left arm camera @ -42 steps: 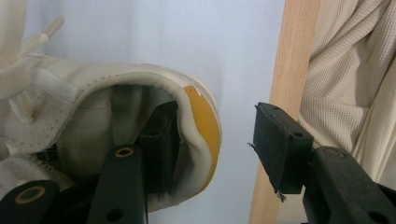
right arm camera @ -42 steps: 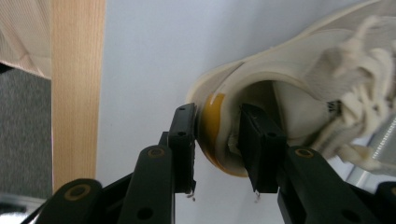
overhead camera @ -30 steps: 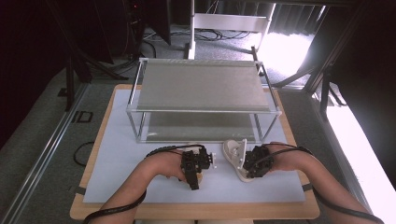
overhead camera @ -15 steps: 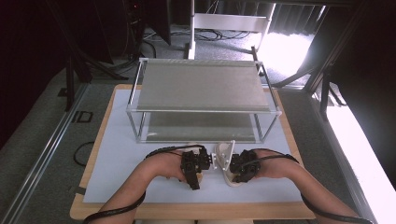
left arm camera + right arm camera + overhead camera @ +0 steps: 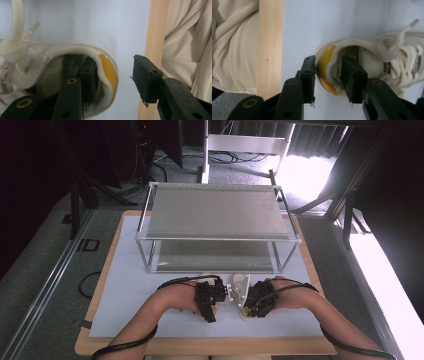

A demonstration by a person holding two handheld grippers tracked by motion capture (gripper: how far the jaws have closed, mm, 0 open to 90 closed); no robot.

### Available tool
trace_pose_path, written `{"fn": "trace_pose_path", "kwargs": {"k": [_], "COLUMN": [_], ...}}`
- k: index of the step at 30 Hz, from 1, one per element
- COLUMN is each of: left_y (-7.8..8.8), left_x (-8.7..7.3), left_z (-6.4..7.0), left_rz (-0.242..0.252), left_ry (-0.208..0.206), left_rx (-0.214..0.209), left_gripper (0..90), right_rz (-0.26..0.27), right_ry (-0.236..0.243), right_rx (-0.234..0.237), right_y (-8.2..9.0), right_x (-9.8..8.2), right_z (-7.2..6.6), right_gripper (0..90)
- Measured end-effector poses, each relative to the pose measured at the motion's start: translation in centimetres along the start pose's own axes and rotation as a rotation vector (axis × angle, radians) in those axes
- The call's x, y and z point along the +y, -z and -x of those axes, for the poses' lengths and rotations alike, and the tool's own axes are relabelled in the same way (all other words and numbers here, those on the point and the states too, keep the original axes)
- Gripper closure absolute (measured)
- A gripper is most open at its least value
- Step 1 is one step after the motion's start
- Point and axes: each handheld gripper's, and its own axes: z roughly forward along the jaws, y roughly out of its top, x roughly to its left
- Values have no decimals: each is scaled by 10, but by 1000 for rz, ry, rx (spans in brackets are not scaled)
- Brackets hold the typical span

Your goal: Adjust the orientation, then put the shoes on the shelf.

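— Starting at the left of the high view: where do we stand with our left gripper (image 5: pixel 216 292)?

— It sits low in the frame, just left of centre, against the white shoe (image 5: pixel 240 295) on the pale mat (image 5: pixel 125 290). In the left gripper view one jaw is inside the heel opening and the other stands clear of the heel, with a bare gap between its pad and the yellow heel patch (image 5: pixel 108 71). The jaws have just been closing, with the heel wall between them, but we don't have a grip on it yet.

— And moving right?

— The shoe lies at lower centre, just in front of the two-tier metal rack (image 5: pixel 217 227), not on it. Our right gripper (image 5: pixel 256 299) meets the shoe from the right. In the right gripper view its jaws straddle the same heel (image 5: pixel 329 67), one pad inside and one outside (close to the yellow patch, perhaps touching). They have just been opening, so we judge that hold is loosening rather than firm.

— So what is done, what is left?

— Both grippers are at the heel; that much is done. If the rack is the goal, both shelves are bare, so securing the shoe, lifting it and setting it there all remain.
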Motion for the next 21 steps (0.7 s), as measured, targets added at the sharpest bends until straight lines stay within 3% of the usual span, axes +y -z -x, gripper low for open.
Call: {"fn": "trace_pose_path", "kwargs": {"k": [3, 4, 6, 7, 8, 9, 12, 15, 21], "left_y": [-6, -7, -7, -2, -3, -1, 2, 8, 22], "left_x": [-2, -2, -3, -4, -5, -6, -9, -12, -13], "left_z": [3, 2, 3, -4, -4, -6, -6, -5, -8], "left_rz": [28, 24, 50, -25, -13, -27, -28, 12, 70], "left_ry": [57, 45, 80, -16, -13, -47, -72, -63, -90], "left_rx": [14, 18, 19, 4, -2, -4, 5, 20, 78], "left_gripper": [620, 650, 718, 724, 731, 738, 745, 752, 769], "right_rz": [-13, -15, -11, -12, -3, -4, 22, 48, 79], "right_ry": [21, 23, 30, 19, 17, 10, -2, -26, -69], "right_rx": [6, 16, 24, 28, 33, 36, 21, 10, -45], "right_y": [-3, -4, -4, -3, -4, -3, 1, 8, 16], "right_x": [3, 3, 3, 3, 3, 3, 1, -2, -6], "right_z": [1, 1, 3, 2, 3, 3, 4, 6, 13], "right_gripper": [696, 702, 717, 723, 727, 730, 730, 730, 731]}}
